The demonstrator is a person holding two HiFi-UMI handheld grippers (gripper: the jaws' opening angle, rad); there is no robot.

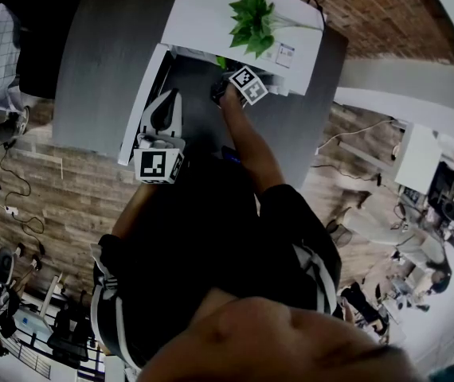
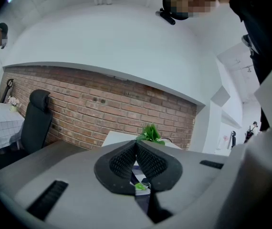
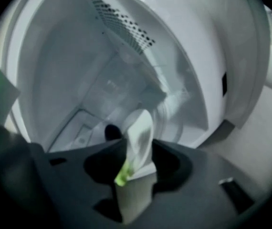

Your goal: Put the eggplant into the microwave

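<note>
Eggplant: reads pale in this light, with a green stem end towards the base of the jaws. It stands between the jaws of the right hand-held gripper, inside the open microwave. Right jaws stand wide apart. The eggplant lies against one pad, and no clamping on it is evident. Beyond it are the white cavity walls, a perforated panel up top, and a small dark spot on the cavity floor that I cannot identify. In the head view the right arm reaches into the cavity mouth, with the marker cube at the opening. The door is swung out to the left. The left hand-held gripper sits just beside the door's inner face and points about level. Its jaw tips meet and nothing is held between them. A plant rests on top of the microwave. The microwave stands on a dark grey surface. Behind it are a brick wall and, to the left, a black chair.
</note>
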